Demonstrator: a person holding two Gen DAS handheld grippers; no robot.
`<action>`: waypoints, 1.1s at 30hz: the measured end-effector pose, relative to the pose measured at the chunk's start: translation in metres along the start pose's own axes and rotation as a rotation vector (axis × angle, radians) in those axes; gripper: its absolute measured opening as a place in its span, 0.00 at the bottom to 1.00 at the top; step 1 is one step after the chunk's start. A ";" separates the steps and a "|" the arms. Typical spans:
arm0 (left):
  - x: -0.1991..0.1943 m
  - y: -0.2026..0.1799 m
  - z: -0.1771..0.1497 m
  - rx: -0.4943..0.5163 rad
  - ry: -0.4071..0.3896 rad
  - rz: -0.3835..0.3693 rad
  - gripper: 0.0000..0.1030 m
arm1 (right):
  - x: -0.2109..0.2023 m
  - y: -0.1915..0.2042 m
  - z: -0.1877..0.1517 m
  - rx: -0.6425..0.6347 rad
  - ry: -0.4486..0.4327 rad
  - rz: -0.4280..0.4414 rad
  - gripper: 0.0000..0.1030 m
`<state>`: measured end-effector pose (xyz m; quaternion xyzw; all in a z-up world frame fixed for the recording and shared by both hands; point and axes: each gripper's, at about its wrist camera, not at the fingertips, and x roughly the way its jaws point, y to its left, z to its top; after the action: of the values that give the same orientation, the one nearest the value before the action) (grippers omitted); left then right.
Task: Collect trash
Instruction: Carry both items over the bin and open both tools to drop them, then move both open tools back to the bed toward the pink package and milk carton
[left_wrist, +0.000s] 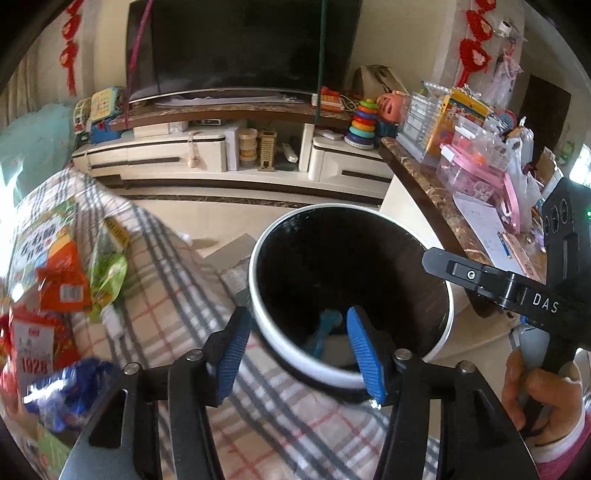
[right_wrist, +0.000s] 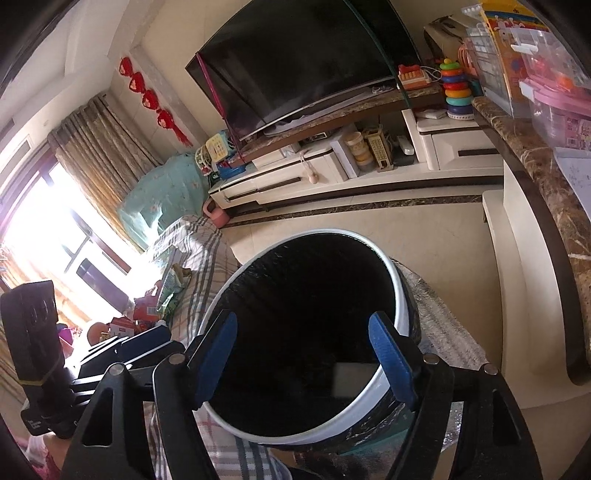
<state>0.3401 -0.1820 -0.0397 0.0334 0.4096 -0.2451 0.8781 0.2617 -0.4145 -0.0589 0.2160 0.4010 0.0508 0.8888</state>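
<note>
A black bin with a white rim (left_wrist: 254, 280) stands beside a plaid-covered seat (left_wrist: 177, 295). My left gripper (left_wrist: 297, 350) is open and straddles the bin's near rim, one blue pad outside and one inside, neither pressing. A blue scrap (left_wrist: 325, 332) lies at the bottom. Snack wrappers sit on the plaid at the left: an orange packet (left_wrist: 62, 280), a green packet (left_wrist: 107, 277), a red packet (left_wrist: 33, 339) and a blue wrapper (left_wrist: 70, 387). My right gripper (right_wrist: 303, 360) hangs open over the bin's mouth (right_wrist: 399, 288) with nothing between its pads; a pale item (right_wrist: 354, 380) shows deep inside.
A marble-topped counter (left_wrist: 436, 199) crowded with plastic boxes and papers runs along the right. A TV (left_wrist: 240, 44) on a low white stand (left_wrist: 221, 155) fills the back, across cream floor tiles (left_wrist: 221, 218). Silver foil sheeting (right_wrist: 443, 332) lies under the bin.
</note>
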 end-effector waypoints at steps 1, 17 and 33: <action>-0.004 0.002 -0.006 -0.013 -0.002 0.002 0.55 | -0.001 0.002 -0.001 -0.002 0.000 0.002 0.74; -0.088 0.051 -0.097 -0.213 -0.018 0.067 0.58 | -0.011 0.070 -0.051 -0.103 0.009 0.050 0.88; -0.171 0.084 -0.176 -0.364 -0.059 0.221 0.58 | 0.005 0.148 -0.112 -0.280 0.099 0.107 0.91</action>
<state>0.1613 0.0065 -0.0423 -0.0880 0.4148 -0.0702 0.9029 0.1950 -0.2414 -0.0649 0.1084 0.4212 0.1639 0.8854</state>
